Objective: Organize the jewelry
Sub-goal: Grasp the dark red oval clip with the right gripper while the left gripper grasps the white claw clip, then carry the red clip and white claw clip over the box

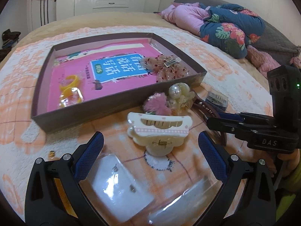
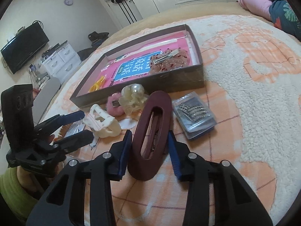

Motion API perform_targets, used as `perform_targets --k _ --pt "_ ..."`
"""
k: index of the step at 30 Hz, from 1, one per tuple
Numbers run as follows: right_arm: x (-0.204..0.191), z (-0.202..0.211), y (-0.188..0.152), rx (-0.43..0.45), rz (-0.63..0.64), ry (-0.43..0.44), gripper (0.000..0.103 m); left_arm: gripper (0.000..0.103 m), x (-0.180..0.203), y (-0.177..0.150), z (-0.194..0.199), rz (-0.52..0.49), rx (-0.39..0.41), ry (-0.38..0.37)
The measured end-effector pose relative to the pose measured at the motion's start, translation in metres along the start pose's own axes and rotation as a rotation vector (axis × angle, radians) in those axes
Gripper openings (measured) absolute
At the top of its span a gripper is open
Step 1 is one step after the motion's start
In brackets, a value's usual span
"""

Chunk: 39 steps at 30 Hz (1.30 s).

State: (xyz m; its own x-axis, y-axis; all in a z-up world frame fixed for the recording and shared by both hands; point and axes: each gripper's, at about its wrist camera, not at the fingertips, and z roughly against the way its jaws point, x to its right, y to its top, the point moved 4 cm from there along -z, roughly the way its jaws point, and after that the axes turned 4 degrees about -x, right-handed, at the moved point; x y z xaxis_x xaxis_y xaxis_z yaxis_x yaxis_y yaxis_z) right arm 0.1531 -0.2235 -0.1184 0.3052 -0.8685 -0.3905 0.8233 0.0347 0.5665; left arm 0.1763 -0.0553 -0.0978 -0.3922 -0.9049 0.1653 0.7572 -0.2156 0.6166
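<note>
My right gripper (image 2: 150,145) is shut on a maroon oval hair clip (image 2: 150,124) that lies on the blanket, its blue pads pressing on both long sides. My left gripper (image 1: 150,146) is open, and a cream claw clip (image 1: 160,133) lies just ahead between its fingertips, untouched. Under the left fingers lies a clear packet with small earrings (image 1: 120,184). In the right wrist view the left gripper (image 2: 85,124) stands open beside the cream claw clip (image 2: 102,122). A shallow brown box (image 1: 120,101) holds a pink book, a yellow clip (image 1: 69,82) and a lace bow clip (image 1: 165,67).
A pink pompom clip (image 1: 158,103) and a pearl flower clip (image 1: 180,94) lie against the box's near wall. A packet of rhinestone clips (image 2: 193,114) lies to the right of the maroon clip. Folded bedding (image 1: 225,28) is heaped at the far right of the bed.
</note>
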Motion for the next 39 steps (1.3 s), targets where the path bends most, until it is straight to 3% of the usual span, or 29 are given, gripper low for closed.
perform_targets --k 8,12,15,16,30,39 --pt "0.007 0.007 -0.002 0.014 -0.022 0.008 0.032 0.092 0.006 0.01 -0.02 -0.019 -0.032 -0.011" --pt "0.007 0.01 -0.003 0.018 -0.027 0.013 0.032 0.07 0.007 0.012 -0.025 -0.023 -0.046 -0.021" --pt "0.005 0.012 -0.004 0.023 -0.022 0.011 0.032 0.07 0.007 0.013 -0.024 -0.019 -0.041 -0.037" --pt "0.004 0.013 -0.004 0.026 -0.019 0.011 0.032 0.066 0.006 0.013 -0.022 -0.016 -0.035 -0.043" --pt "-0.019 0.036 0.0 0.116 0.076 -0.031 0.032 0.066 0.008 0.018 0.021 0.036 0.089 -0.103" --pt "-0.036 0.045 0.009 0.155 0.134 -0.027 0.032 0.066 -0.023 0.028 0.053 0.121 0.176 -0.083"
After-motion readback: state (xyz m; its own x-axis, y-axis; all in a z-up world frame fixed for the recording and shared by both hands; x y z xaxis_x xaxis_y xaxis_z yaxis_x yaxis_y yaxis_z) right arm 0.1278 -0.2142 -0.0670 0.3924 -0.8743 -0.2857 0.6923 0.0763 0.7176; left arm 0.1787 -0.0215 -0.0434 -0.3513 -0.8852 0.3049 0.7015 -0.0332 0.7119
